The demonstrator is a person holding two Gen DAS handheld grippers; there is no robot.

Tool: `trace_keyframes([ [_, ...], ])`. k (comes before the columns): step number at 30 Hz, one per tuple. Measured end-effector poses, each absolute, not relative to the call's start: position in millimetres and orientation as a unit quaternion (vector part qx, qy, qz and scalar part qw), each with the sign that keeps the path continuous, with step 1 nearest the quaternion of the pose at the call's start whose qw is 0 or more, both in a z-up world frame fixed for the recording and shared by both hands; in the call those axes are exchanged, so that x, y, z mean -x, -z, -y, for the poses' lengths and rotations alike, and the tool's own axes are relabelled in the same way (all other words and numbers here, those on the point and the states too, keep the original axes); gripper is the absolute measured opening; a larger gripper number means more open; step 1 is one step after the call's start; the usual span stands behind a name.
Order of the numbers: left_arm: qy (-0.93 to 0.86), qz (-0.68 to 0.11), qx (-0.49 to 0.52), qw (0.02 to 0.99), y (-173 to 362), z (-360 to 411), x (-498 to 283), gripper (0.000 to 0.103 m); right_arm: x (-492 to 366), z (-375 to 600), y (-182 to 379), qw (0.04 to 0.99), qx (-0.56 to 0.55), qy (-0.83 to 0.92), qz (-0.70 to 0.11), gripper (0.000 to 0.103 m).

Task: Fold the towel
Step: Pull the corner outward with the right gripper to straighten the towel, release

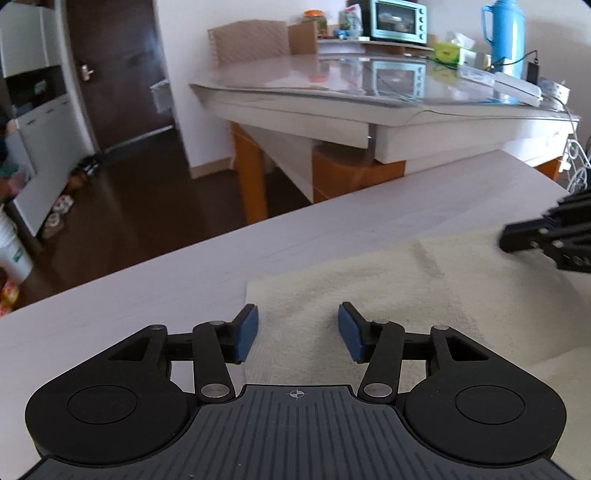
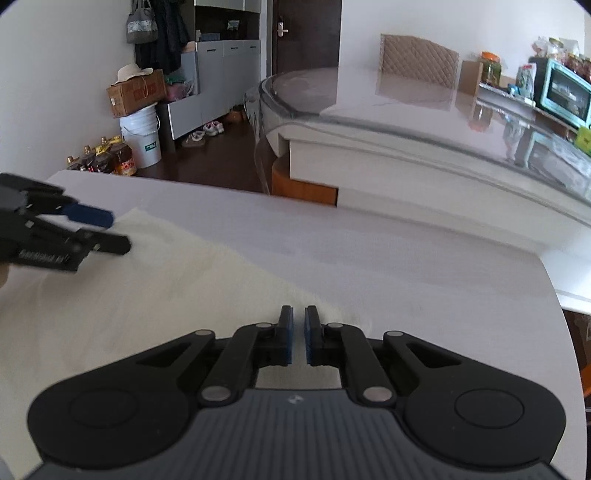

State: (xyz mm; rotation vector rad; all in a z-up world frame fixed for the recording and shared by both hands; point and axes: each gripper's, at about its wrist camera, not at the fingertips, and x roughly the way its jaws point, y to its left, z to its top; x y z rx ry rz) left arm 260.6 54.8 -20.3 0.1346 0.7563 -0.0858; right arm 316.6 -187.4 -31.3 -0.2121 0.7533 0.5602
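White table (image 1: 155, 280) carries a flat, cream, nubby towel (image 1: 369, 295).

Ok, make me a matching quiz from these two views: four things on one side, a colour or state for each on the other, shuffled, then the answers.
Things:
1. left claw
2. right claw
3. towel
4. thermos

Descriptions:
A. cream, lying on the white table
B. light blue, standing upright
C. jaws wide apart over the towel's corner
D. jaws nearly together, a thin gap between the pads

Pairs: 1-C, 2-D, 3-A, 4-B
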Motion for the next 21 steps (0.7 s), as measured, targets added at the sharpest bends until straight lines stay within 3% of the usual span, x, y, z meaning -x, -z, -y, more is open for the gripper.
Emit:
trace_keyframes([
  [15,-0.026,-0.366,-0.045,0.929,14.2,-79.2,-231.5,0.053,-319.0,165.8,20.8,0.892,0.112,-0.287,-0.331,0.01],
  [21,-0.006,-0.342,-0.027,0.939,-2.2,-85.1,-195.8,0.053,-255.3,213.8,-18.4,0.889,0.087,-0.331,-0.304,0.022],
])
